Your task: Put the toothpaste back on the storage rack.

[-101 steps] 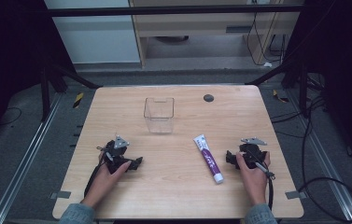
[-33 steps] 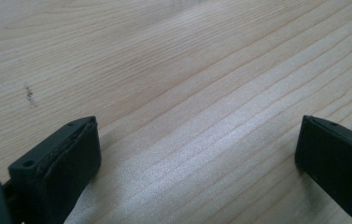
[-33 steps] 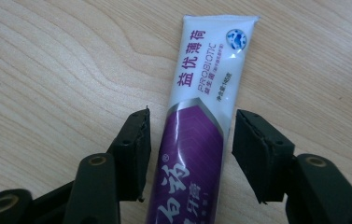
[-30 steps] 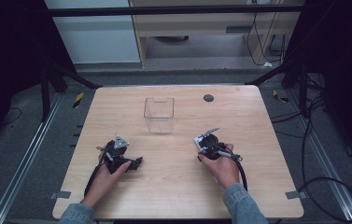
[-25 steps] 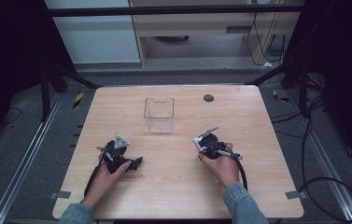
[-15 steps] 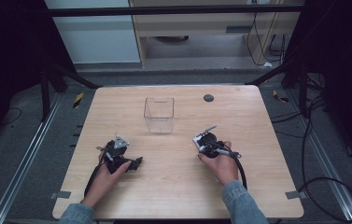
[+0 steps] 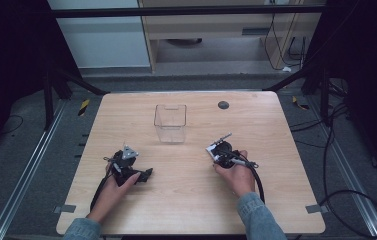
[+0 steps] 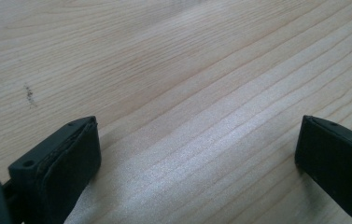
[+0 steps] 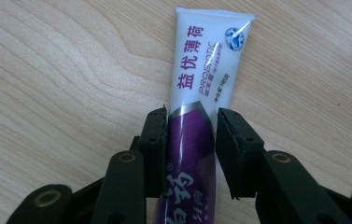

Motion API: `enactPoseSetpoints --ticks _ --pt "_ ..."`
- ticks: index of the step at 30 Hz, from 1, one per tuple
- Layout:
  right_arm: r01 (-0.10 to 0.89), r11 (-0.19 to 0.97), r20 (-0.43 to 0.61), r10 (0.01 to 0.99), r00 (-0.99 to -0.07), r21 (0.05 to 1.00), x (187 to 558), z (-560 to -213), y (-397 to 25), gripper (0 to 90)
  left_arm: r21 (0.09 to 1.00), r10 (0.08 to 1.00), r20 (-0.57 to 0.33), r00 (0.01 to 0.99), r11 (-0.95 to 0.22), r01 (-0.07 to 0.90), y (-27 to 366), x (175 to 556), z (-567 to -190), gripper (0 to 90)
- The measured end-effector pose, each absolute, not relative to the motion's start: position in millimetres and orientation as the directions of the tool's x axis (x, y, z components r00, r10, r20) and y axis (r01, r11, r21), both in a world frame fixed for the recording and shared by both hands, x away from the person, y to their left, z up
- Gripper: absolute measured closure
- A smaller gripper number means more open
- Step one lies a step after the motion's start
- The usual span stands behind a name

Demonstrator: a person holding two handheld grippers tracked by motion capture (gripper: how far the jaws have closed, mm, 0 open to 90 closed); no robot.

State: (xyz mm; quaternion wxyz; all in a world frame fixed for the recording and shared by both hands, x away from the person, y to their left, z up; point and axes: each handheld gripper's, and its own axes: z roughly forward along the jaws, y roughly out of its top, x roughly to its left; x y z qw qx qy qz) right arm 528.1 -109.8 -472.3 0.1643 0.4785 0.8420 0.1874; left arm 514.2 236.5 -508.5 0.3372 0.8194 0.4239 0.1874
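A white and purple toothpaste tube (image 9: 206,70) lies on the wooden table (image 7: 191,200), its flat white end pointing away from me. My right gripper (image 9: 191,119) is shut on the toothpaste tube, one black jaw pressed against each side of the purple part. From above, my right gripper (image 7: 222,151) sits right of centre with the tube's white end (image 7: 210,149) poking out at its left. My left gripper (image 7: 128,167) rests on the table at the front left. Its jaws stand wide apart in the left gripper view, with bare wood between my left gripper (image 8: 197,140) fingers.
A clear square plastic container (image 7: 170,122) stands upright behind the middle of the table, beyond both grippers. A small black disc (image 7: 223,105) lies near the far edge. Dark frame legs and cables surround the table on the floor.
My right gripper has come in from the right and closed over the toothpaste tube. Over the last second it has hardly shifted. The left gripper has stayed in place.
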Motion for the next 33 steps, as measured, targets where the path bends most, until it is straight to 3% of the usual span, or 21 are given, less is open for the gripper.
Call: enactPoseSetpoints --ticks 14,33 --pt "0.754 0.442 -0.082 0.882 -0.464 0.486 529.2 -477.0 -109.2 52.8 0.712 0.821 0.021 0.57 -0.413 0.568 236.5 514.2 -508.5 0.0" --pt "0.777 0.422 -0.018 0.883 -0.468 0.467 536.5 -472.9 -119.6 72.8 0.712 0.821 0.021 0.57 -0.413 0.568 236.5 514.2 -508.5 0.0"
